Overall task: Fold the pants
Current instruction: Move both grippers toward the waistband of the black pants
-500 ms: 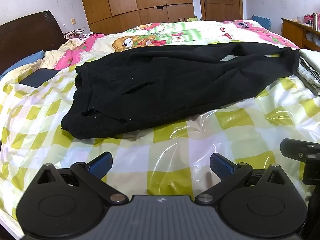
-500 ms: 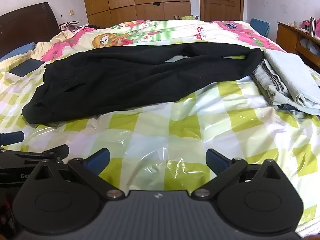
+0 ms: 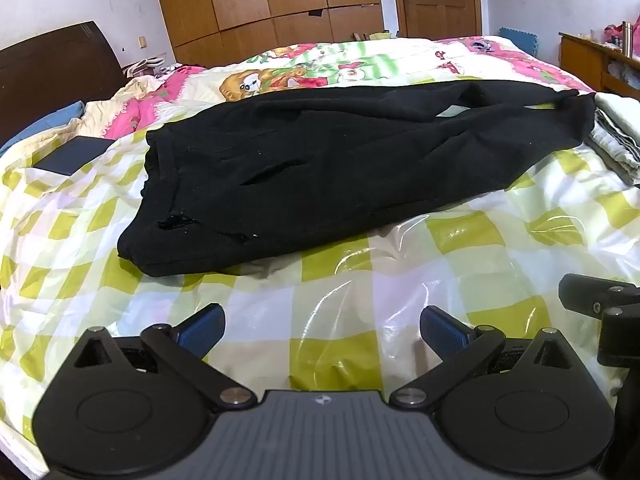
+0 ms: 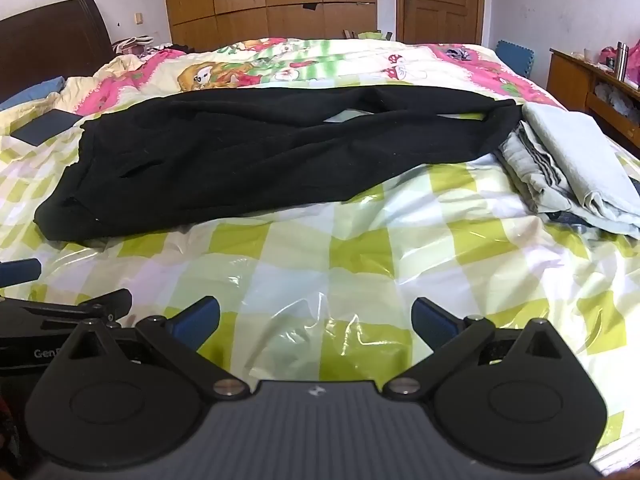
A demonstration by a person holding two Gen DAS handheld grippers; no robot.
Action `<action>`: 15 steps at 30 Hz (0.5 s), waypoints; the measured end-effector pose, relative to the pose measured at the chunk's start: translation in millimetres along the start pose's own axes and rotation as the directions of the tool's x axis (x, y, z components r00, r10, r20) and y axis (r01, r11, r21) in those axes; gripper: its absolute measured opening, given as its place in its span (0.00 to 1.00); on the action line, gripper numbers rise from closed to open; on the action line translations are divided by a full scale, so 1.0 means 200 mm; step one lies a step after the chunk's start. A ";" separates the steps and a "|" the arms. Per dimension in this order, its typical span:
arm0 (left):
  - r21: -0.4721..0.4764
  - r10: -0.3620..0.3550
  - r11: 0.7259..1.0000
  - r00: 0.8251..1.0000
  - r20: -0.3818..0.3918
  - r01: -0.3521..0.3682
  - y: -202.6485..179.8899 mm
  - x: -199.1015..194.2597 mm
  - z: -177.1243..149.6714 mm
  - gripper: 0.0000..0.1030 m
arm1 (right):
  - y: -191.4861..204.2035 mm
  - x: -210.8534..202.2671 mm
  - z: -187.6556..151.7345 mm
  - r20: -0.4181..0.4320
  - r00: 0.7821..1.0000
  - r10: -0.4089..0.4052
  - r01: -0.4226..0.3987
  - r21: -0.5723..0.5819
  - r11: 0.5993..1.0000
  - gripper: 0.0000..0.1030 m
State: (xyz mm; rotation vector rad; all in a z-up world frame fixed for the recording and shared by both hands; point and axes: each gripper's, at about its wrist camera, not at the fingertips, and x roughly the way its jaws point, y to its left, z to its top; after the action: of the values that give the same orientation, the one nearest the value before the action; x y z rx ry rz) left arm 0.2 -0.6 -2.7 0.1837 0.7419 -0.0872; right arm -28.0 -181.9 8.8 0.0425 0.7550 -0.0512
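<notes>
Black pants (image 3: 340, 168) (image 4: 248, 160) lie spread across the bed, waistband to the left and legs running to the right. My left gripper (image 3: 322, 326) hovers over the checked sheet short of the pants' near edge, open, nothing between its blue pads. My right gripper (image 4: 316, 318) hangs beside it to the right, also open and empty, over bare sheet in front of the pants. Part of the right gripper's body (image 3: 600, 300) shows at the right edge of the left wrist view.
A yellow-green checked plastic sheet (image 3: 360, 280) covers the near bed. Folded pale grey clothes (image 4: 568, 160) lie right of the pant legs. A dark flat rectangle (image 3: 74, 156) sits at far left. A headboard, wardrobe, door and side table ring the bed.
</notes>
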 end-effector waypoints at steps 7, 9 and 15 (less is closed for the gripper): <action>0.002 -0.005 1.000 1.000 -0.005 0.005 0.00 0.00 0.00 1.00 | 0.00 0.00 0.00 -0.008 1.000 -0.012 0.012 -0.009 1.000 0.98; 0.005 -0.006 1.000 1.000 -0.005 0.006 0.00 0.01 0.00 1.00 | 0.02 0.01 0.00 -0.017 1.000 -0.023 0.023 -0.021 1.000 0.98; 0.006 -0.007 1.000 1.000 -0.008 0.007 0.00 0.01 0.00 1.00 | 0.06 0.02 0.00 -0.011 0.999 -0.045 0.044 -0.069 0.997 0.98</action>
State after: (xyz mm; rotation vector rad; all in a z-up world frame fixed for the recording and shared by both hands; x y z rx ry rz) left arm 1.2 -0.9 -4.8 0.1872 0.7506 -0.0953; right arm -24.0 -170.6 7.1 -0.0394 0.7699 -0.0670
